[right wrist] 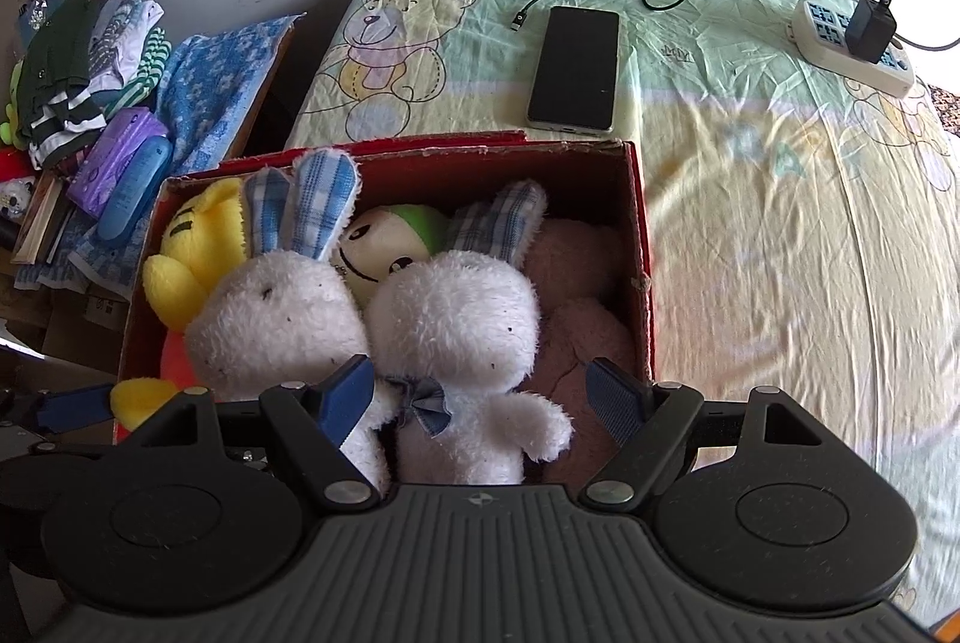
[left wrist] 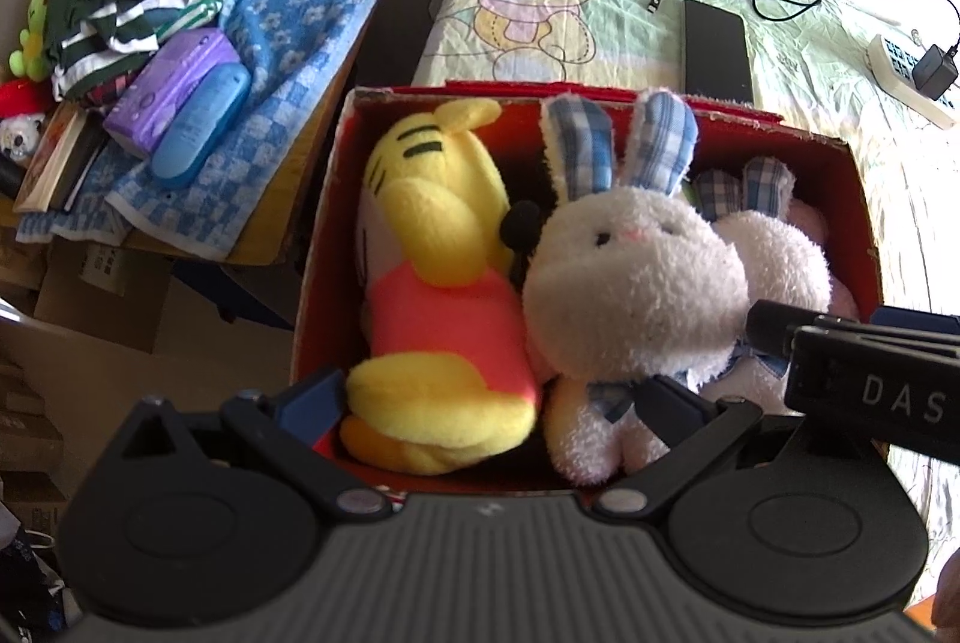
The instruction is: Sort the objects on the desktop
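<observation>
The rabbits (right wrist: 456,313) are fuzzy white plush with checked cloth ears. The box (right wrist: 639,247) is matt red cardboard, frayed at the rim. The sheet (right wrist: 780,235) is crinkled cloth; the phone (right wrist: 573,66) glossy.

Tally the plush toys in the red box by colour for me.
White rabbits: 2
Yellow tiger: 1
Pink plush: 1
Cream-and-green plush: 1
Total visible in the red box: 5
</observation>
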